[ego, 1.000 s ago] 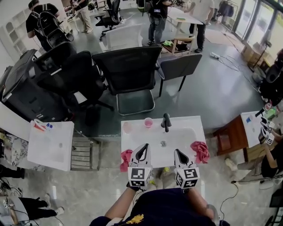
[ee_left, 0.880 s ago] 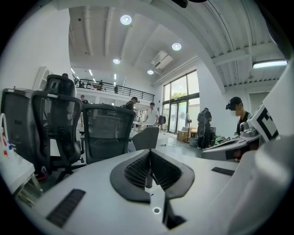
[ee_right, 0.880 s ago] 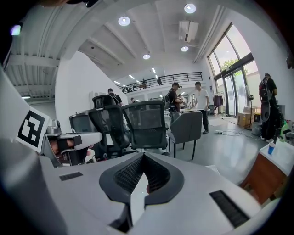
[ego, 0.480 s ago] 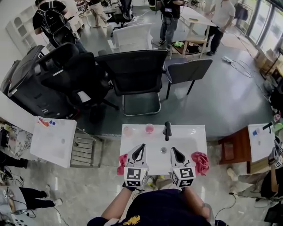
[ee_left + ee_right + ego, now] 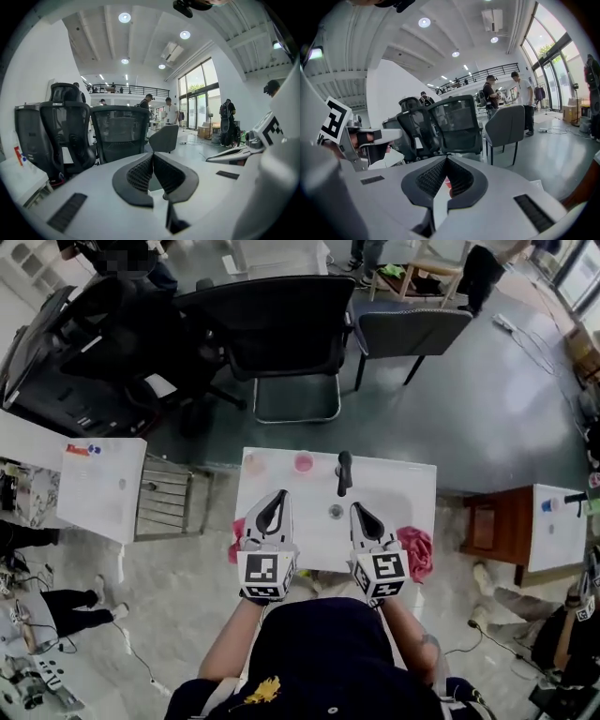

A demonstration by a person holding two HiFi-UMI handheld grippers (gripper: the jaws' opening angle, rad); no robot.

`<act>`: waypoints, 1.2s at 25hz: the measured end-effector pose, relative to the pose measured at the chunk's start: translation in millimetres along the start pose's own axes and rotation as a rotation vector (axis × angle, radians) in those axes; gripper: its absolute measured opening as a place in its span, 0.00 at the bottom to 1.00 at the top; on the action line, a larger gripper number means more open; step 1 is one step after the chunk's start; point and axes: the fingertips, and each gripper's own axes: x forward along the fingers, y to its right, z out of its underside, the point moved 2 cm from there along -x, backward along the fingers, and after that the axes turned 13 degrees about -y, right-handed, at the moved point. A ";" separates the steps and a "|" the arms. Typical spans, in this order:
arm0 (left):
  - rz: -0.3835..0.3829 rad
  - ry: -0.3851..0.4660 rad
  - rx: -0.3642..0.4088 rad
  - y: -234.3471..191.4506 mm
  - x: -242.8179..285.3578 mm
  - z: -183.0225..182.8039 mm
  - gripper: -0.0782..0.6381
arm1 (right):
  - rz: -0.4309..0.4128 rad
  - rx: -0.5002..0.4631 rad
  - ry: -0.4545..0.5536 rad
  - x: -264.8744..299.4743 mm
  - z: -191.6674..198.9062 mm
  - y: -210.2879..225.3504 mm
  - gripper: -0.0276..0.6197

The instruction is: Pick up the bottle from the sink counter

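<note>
Office chairs (image 5: 281, 324) stand beyond the white sink surface (image 5: 417, 488), and nothing is picked up yet. Your left tool (image 5: 277, 495) and right tool (image 5: 357, 508) hover over its near edge, both pressed together and empty. The pale thing (image 5: 253, 465) at the far left rim, probably the bottle, stands near a pink cup (image 5: 303, 462) and the tap (image 5: 343, 472), with red rags (image 5: 415, 552) at both ends.

Navy shirt (image 5: 328, 652), yellow emblem (image 5: 265, 691); white hand-held grippers (image 5: 274, 498) (image 5: 357, 510), black-patterned marker cubes (image 5: 263, 575) (image 5: 380, 571)
</note>
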 end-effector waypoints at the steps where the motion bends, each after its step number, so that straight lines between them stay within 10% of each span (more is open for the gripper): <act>1: 0.001 -0.005 -0.006 0.8 2.9 2.6 0.14 | -0.003 -0.004 -0.010 4.5 1.9 1.8 0.08; 30: 0.028 -0.153 -0.084 -69.2 54.4 89.5 0.14 | 0.058 0.027 -0.087 89.6 27.4 -23.1 0.08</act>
